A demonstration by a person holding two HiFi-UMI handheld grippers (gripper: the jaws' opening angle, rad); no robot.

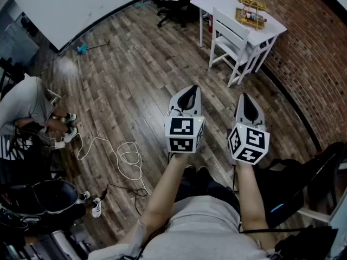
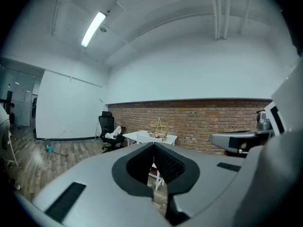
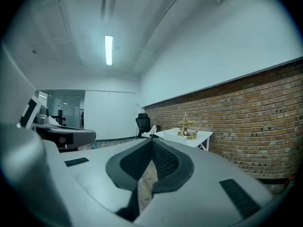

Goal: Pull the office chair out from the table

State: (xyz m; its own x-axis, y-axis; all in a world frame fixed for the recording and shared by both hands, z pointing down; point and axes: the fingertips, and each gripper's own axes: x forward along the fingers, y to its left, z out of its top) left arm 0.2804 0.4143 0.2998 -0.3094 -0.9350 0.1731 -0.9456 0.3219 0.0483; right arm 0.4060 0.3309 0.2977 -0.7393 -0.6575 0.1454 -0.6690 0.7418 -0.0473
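A black office chair (image 1: 173,4) with a white cloth on its seat stands at the far end of a white table (image 1: 227,4). It also shows in the left gripper view (image 2: 108,129) and the right gripper view (image 3: 143,124). A white wooden chair (image 1: 230,39) is tucked against the table's near side. My left gripper (image 1: 188,90) and right gripper (image 1: 246,97) are held side by side in mid-air, well short of the table. Both point toward it and both are shut with nothing between the jaws. The shut jaws fill each gripper view (image 2: 154,145) (image 3: 151,142).
A wire basket (image 1: 250,12) sits on the table. The brick wall (image 1: 320,53) runs along the right. A person (image 1: 21,107) sits at the left, with a white cable (image 1: 127,158) looped on the wooden floor. Dark seats stand at lower left (image 1: 49,196) and lower right (image 1: 303,183).
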